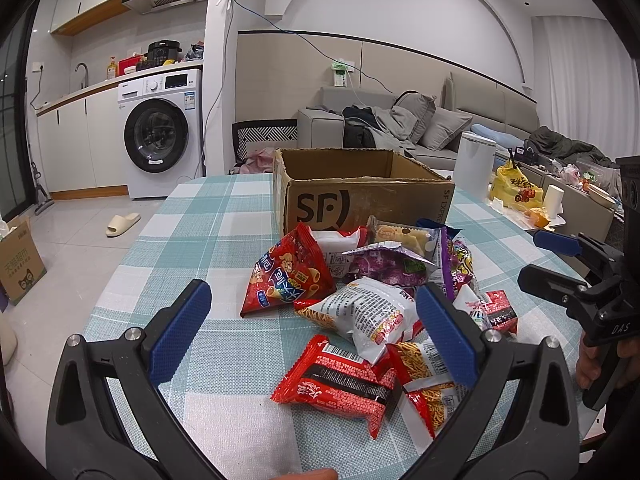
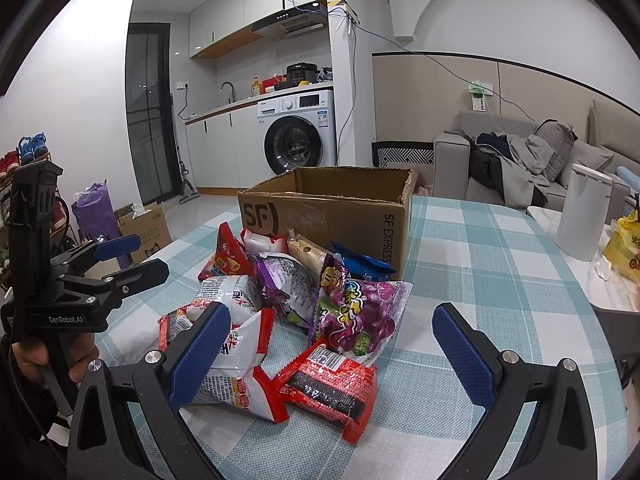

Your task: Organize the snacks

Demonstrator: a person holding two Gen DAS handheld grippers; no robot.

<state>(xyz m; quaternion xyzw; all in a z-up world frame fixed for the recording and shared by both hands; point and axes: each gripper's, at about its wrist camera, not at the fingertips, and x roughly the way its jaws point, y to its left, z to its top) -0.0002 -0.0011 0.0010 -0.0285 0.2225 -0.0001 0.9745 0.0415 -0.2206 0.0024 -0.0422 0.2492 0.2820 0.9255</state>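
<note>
A pile of several snack packets lies on the checked tablecloth (image 1: 192, 240) in front of an open cardboard box (image 1: 360, 200) marked SF. In the pile are a red triangular bag (image 1: 286, 276), a white noodle packet (image 1: 364, 312), a red packet with a black band (image 1: 340, 388) and a purple grape candy bag (image 2: 360, 312). My left gripper (image 1: 314, 332) is open just short of the pile, over its near left part. My right gripper (image 2: 332, 356) is open too, over the red packet (image 2: 332, 388) and white packet (image 2: 236, 364). Neither holds anything. The box (image 2: 320, 216) looks empty from here.
A white canister (image 2: 584, 216) and a yellow plastic bag (image 1: 516, 188) stand to the right, on a side table beyond the table's right edge. Each gripper shows in the other's view, held by a hand. A washing machine (image 1: 160, 136) and a sofa (image 1: 420, 120) are far behind.
</note>
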